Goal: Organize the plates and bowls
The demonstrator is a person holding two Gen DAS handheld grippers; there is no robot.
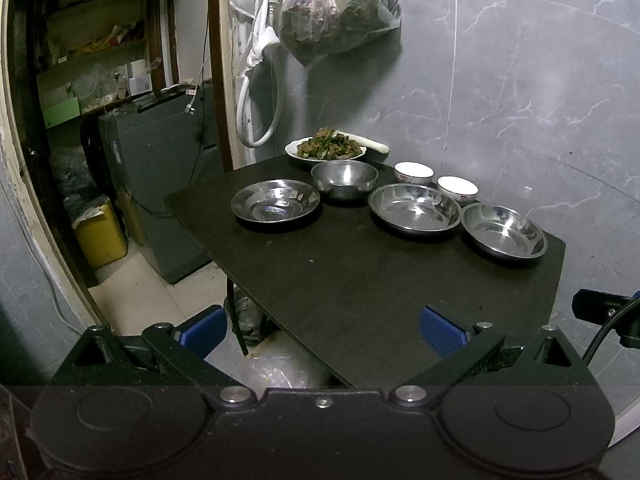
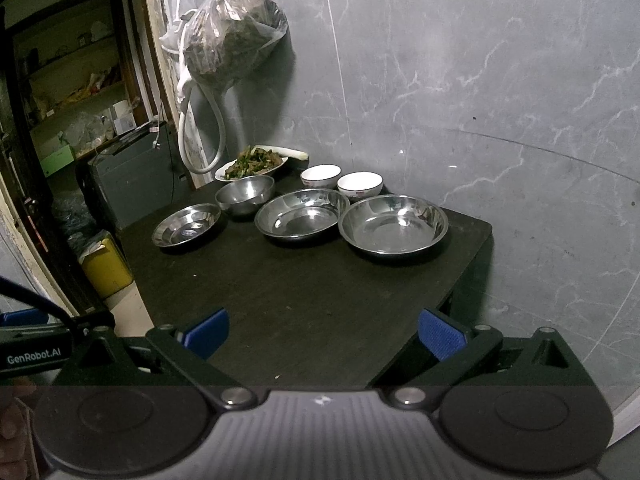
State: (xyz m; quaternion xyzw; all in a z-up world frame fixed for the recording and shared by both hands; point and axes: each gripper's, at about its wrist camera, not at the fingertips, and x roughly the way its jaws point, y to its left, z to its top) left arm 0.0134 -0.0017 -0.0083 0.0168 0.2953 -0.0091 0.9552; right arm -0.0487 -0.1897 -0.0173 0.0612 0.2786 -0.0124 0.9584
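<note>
Left wrist view: I see my left gripper (image 1: 323, 334), fingers released, short of the bench (image 1: 360, 280); steel plates (image 1: 414, 209) and bowls (image 1: 457, 188) sit far.
Right wrist view: my right gripper (image 2: 323, 334), fingers released, holds nothing; nearest plate (image 2: 394, 224) far right.

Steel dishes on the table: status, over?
Both claws, left and right, open, empty, short of the table. Steel dishes unstacked, untouched. Path clear.

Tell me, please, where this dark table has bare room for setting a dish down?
The near half of the dark table is bare, from the shallow steel plates forward to its front edge. The far end is crowded: steel plates, deep steel bowl, white ceramic bowls and a plate of cooked food.
</note>
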